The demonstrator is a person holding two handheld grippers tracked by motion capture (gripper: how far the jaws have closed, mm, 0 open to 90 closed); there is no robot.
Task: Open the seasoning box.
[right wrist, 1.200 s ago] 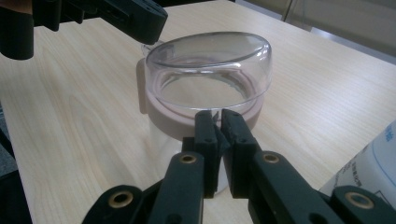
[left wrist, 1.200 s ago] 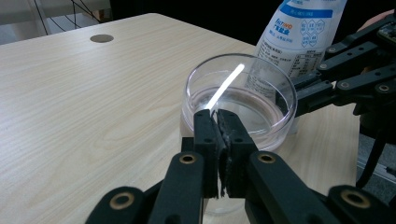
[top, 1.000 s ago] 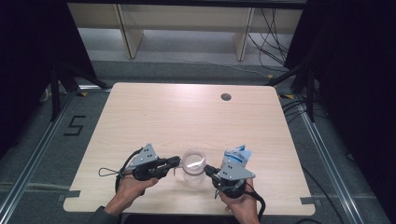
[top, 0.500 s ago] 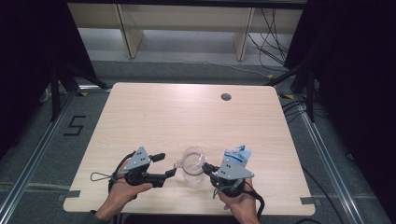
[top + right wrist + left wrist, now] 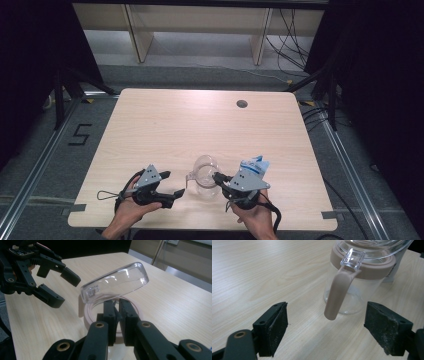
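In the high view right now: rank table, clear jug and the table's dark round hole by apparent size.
1. Table, by far the largest.
2. Clear jug, with the right tongs shut on its rim.
3. Dark round hole, smallest; it lies farther from the camera, but the gap is too wide to change the order.

Glossy clear plastic jug, matt wood table

A clear jar with a beige collar and handle stands upright near the surface's front edge, its transparent lid tilted open.
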